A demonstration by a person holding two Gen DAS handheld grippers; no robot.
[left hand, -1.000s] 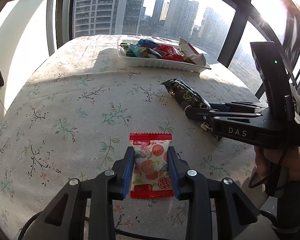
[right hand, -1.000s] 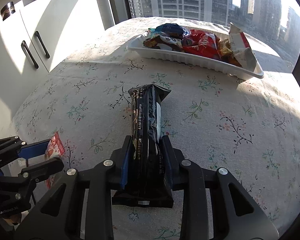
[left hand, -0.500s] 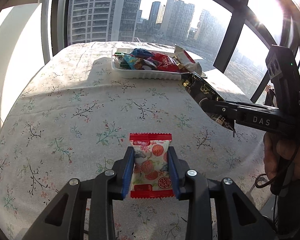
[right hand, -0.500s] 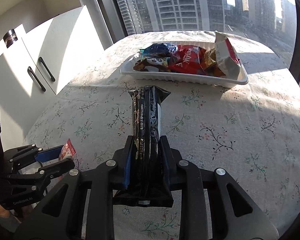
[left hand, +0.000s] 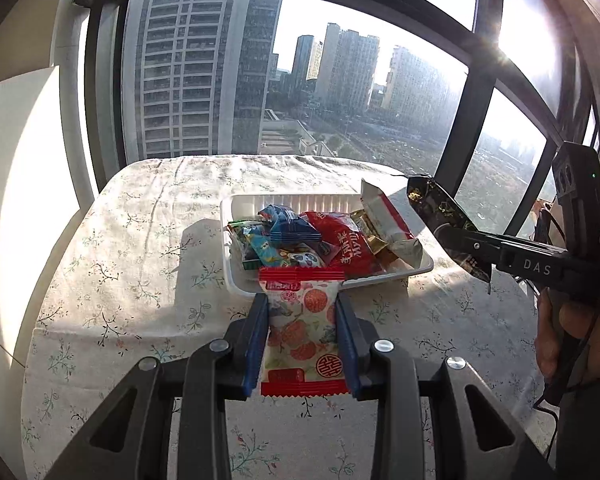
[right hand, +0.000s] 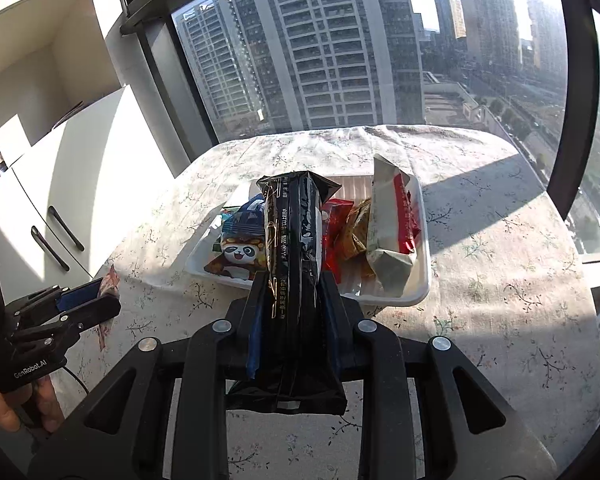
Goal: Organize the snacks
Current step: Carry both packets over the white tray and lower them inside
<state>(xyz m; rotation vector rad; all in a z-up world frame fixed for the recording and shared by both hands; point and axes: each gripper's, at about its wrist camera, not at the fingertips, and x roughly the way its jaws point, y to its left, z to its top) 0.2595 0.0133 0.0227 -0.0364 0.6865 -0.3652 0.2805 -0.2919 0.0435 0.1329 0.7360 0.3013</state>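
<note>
- The white tray (left hand: 422,268) near the table's (left hand: 140,280) far edge holds mixed snack packets, among them a red bag (left hand: 350,248) and a panda packet (right hand: 238,256).
- The left gripper (left hand: 302,320) clamps a red-and-white candy packet (left hand: 302,332) above the tray's near rim.
- The right gripper (right hand: 292,312) clamps a black snack bar (right hand: 294,260), raised over the tray.
- Bare cloth lies left of the tray.

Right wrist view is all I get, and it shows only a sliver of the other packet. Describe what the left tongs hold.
Observer: The left tongs are shut on a white packet with red ends and an orange fruit print.
Operator: Report where it sits against the tray.
Observer: In the left wrist view its top edge overlaps the near rim of the white tray. I cannot tell its height above the tray.
Operator: Name what my black packet mostly hides in the tray.
Observer: A large red packet with white characters, lying mid-tray.
</note>
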